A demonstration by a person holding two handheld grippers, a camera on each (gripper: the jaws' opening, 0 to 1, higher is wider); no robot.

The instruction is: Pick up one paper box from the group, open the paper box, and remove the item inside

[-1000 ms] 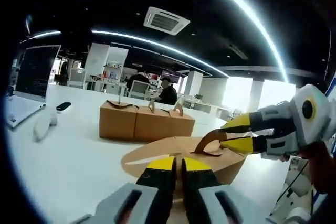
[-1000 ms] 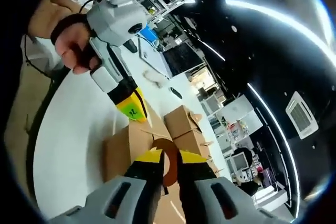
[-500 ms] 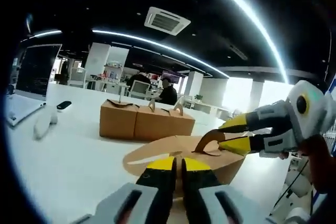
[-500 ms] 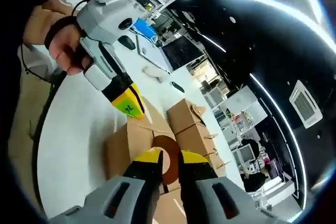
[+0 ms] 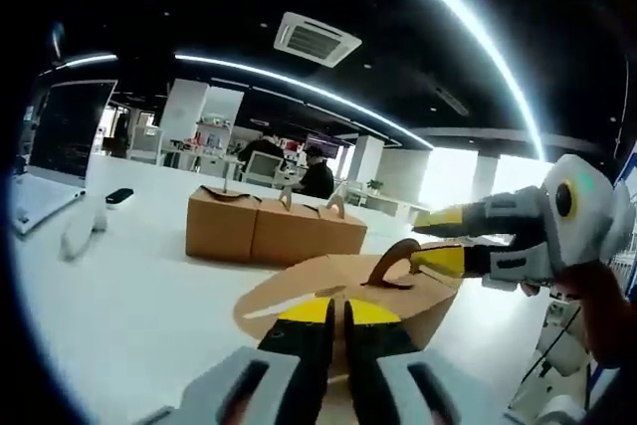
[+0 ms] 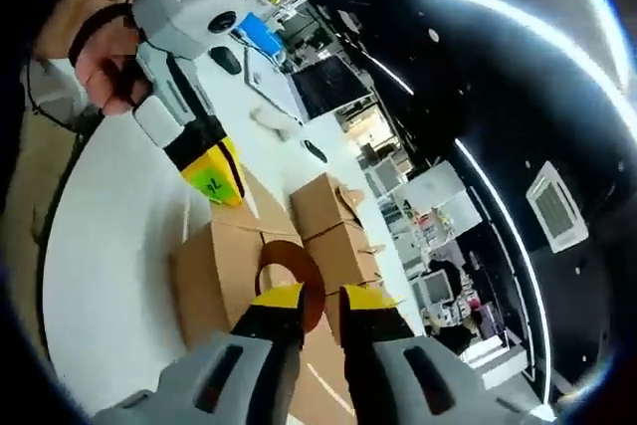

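A brown paper box (image 5: 398,311) lies on the white table (image 5: 129,296) right in front of me. My left gripper (image 5: 335,311) is shut on its near top edge. From the side, that left gripper (image 6: 214,181) sits at the corner of the box (image 6: 214,266). The curved handle flap (image 5: 390,261) stands up from the lid. My right gripper (image 5: 433,239) comes in from the right, jaws a little apart above and below the handle's end. In its own view the right gripper (image 6: 320,298) is open, with the ring-shaped handle (image 6: 299,276) between its tips.
A row of more paper boxes (image 5: 269,231) stands farther back on the table, also seen as the paper boxes (image 6: 333,216). A laptop (image 5: 50,146), a white object (image 5: 80,236) and a small black thing (image 5: 119,196) lie at the left. A person (image 5: 318,178) sits far behind.
The right gripper's jaws have spread slightly apart around the handle flap. The left gripper still holds the box edge. The right gripper view has shifted a little.
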